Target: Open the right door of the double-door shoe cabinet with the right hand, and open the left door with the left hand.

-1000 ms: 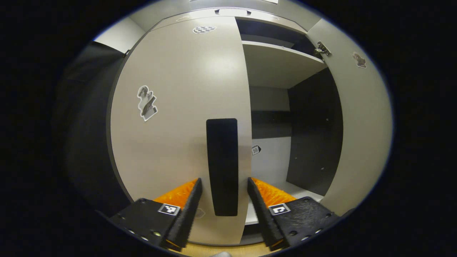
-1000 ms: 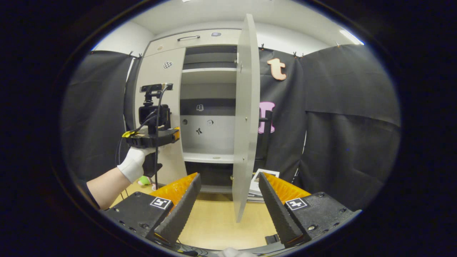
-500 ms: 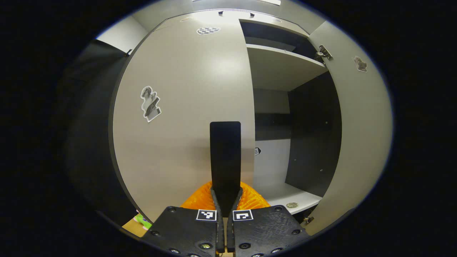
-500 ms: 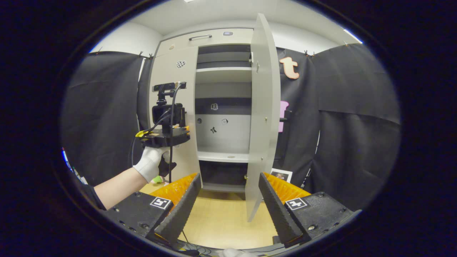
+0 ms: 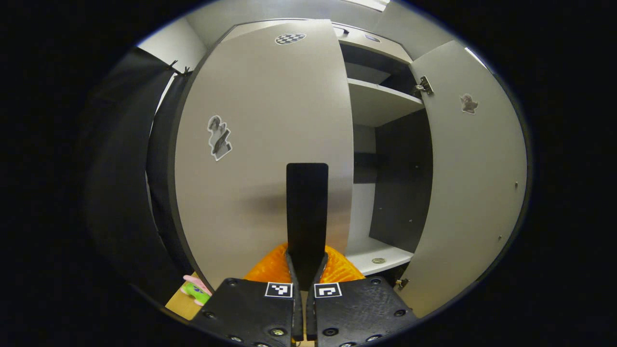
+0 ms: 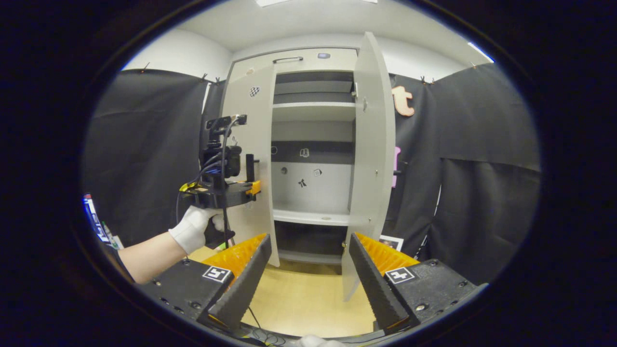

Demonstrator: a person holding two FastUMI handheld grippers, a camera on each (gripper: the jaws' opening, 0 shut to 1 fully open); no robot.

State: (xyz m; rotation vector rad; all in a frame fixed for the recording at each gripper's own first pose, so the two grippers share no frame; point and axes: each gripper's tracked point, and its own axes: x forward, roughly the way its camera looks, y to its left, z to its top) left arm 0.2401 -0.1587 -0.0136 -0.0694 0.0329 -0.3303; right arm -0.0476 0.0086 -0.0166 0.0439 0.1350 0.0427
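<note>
Black-draped booth, left tool (image 5: 304, 270) clamping left door's handle (image 5: 307, 212), right tool (image 6: 308, 279) spread

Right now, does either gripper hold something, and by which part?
The left gripper is shut on the black handle of the left door, near the handle's lower end. The right gripper is open, holding nothing.

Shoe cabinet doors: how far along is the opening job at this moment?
Done: the right door stands swung wide, shelves exposed, and the right gripper is open and away from it. In hand: the left gripper is clamped on the left door's black handle, and the left door looks only partly swung out. Left: pull that door fully open and let go.
</note>
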